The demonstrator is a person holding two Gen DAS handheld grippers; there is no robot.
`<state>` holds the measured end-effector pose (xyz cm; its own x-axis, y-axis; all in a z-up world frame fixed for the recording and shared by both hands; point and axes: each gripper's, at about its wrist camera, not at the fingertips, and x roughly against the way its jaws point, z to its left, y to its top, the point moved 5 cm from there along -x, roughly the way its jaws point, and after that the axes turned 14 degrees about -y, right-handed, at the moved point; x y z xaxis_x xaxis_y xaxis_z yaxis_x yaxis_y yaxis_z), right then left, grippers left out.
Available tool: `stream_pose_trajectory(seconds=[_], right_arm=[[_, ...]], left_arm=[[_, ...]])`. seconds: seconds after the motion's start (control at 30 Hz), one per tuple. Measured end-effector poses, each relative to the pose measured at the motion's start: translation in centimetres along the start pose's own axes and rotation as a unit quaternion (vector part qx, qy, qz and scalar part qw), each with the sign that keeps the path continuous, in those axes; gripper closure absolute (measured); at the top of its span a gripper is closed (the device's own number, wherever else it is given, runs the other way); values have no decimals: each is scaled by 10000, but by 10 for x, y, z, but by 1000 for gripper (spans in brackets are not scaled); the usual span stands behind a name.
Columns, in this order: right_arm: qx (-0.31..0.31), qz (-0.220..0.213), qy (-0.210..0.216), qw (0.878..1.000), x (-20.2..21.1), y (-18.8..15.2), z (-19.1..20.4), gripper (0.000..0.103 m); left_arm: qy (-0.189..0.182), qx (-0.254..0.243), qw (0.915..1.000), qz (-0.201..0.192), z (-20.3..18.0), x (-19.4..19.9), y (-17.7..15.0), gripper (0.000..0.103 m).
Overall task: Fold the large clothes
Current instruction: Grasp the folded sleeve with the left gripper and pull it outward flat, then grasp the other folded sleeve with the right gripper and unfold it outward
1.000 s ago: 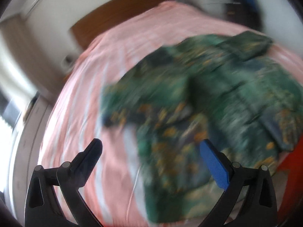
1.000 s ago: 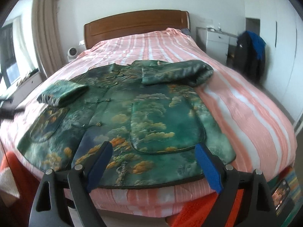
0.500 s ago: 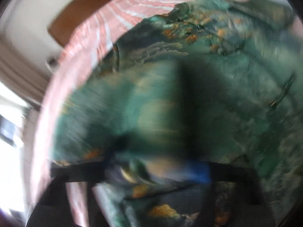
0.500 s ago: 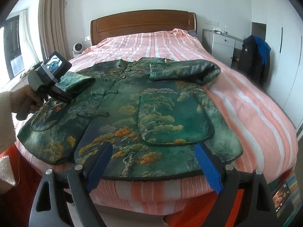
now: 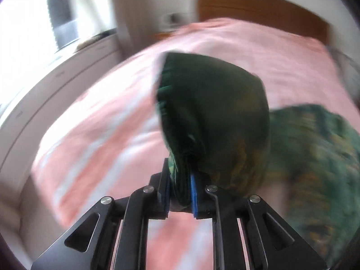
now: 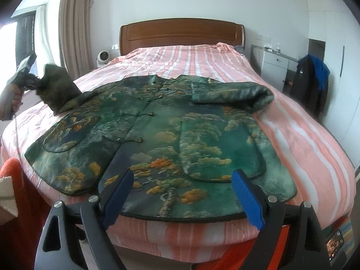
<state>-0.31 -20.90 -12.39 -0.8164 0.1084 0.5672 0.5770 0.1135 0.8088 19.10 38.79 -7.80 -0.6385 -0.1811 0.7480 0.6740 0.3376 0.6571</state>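
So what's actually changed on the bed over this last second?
The left gripper, open a second ago, has shut on the jacket's left sleeve, which lay folded on the jacket, and pulled it up and outward off the side. The right gripper stays open over the hem; the jacket body and the other sleeve lie as before.

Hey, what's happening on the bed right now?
A person is folding a green patterned jacket spread on the striped bed. The left gripper has its jaws shut on one sleeve, lifted off the covers. The right gripper hangs open over the hem, holding nothing. The other sleeve lies folded across the chest.
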Motion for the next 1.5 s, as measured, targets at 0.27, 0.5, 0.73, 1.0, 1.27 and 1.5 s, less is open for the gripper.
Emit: stream_pose_trajectory(seconds=[0.27,0.5,0.73,1.0,1.27,1.5], right_arm=[[191,107,112,9997,-4,-6,15,15],[10,306,88,9995,-10,-9,5,15],[483,352,2,9982,-51,65,-37,11],[3219,145,-655,9444,-212,140,25,1],[2352,413,-1485,9596,-299,177,-20,88],[81,-22,-2603,9655,-225,214,-241,84]], left_arm=[[1043,832,9888,677,106,-63,-45,96],[1518,269,9854,716,91,-78,-54,81],[1402,-123,9898,217,70,-21,-50,14],[421,-66,9991,34,4,24,-83,12],[16,-316,9991,290,-37,42,-115,12],[-472,-38,9987,174,-61,47,-112,12]])
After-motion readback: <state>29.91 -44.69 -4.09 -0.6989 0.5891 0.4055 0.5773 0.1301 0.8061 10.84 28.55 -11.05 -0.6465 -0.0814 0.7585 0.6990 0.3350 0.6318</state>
